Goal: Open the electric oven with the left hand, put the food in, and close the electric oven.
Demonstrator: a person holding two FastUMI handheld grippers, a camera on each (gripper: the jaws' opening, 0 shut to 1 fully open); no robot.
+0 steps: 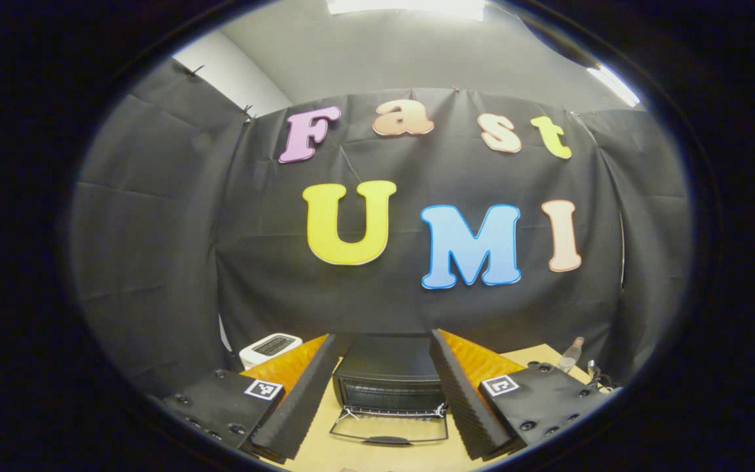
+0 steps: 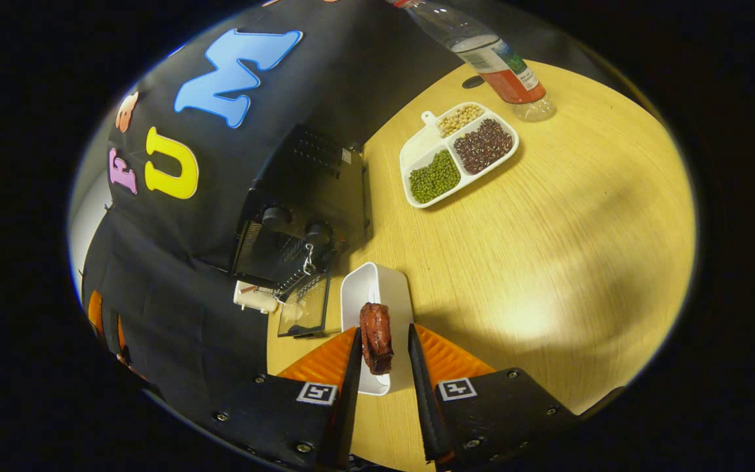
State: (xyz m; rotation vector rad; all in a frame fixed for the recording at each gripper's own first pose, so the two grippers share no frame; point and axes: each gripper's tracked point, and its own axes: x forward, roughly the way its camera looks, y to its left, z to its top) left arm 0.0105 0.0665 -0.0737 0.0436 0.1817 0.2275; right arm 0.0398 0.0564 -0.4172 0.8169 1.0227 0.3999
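— On the table [image 2: 548, 249], the electric oven [image 1: 387, 377] stands with its door [image 1: 389, 429] dropped open. Where's the food [image 2: 376, 337]?

— Clamped between the right hand-held gripper [image 2: 381, 357] fingers, above a white tray [image 2: 377, 295]. The left hand-held gripper [image 1: 384, 400] gapes, empty.

— Risks?

— A loose pinch could drop it; it might clip the door. The bottle [image 2: 492, 56] label is unreadable.

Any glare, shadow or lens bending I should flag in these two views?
Left gripper view: ceiling light blows out at top; oven sharp. Right gripper view: bright glare patch on the table, shadow beside the right tongs, table edge bowed by fisheye.
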